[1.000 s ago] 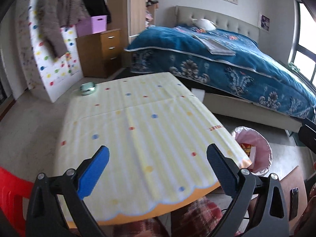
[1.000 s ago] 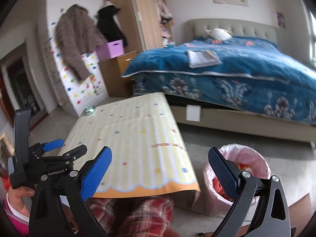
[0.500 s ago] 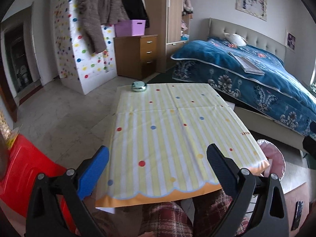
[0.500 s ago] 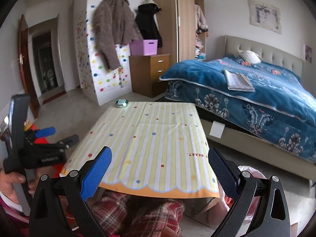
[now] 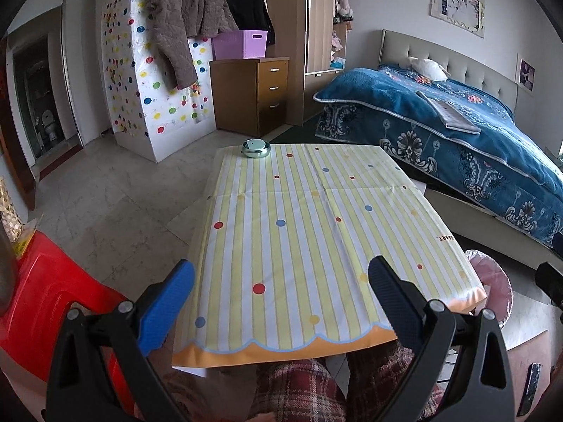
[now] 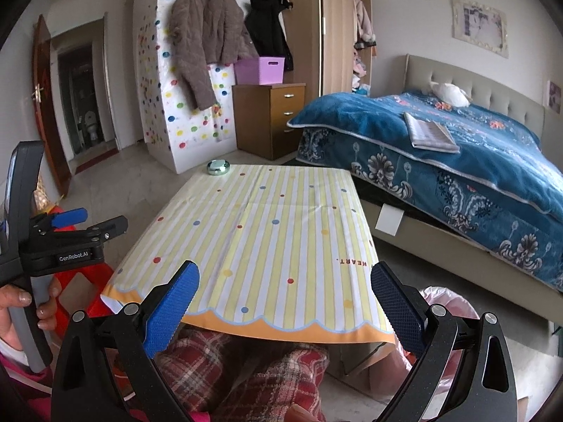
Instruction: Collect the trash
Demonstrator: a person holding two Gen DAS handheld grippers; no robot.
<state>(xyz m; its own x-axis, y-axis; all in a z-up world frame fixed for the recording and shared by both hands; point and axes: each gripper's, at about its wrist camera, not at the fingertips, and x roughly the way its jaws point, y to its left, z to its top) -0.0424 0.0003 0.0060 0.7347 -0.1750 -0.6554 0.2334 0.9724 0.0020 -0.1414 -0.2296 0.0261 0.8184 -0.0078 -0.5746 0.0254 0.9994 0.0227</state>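
A low table with a yellow striped, dotted cloth stands in front of me; it also shows in the right wrist view. A pink-lined trash bin sits on the floor at the table's near right corner, partly hidden by the cloth and fingers; it also shows in the right wrist view. My left gripper is open and empty above the table's near edge. My right gripper is open and empty, also over the near edge. The left gripper also shows at the left of the right wrist view.
A small round silver tin sits at the table's far left corner. A red plastic stool is at the near left. A bed with a blue blanket runs along the right. A wooden drawer cabinet stands behind.
Both grippers have swung left and tilted up, away from the bin toward the table and room. The bin has slid toward the right edge of both views. Both stay open.
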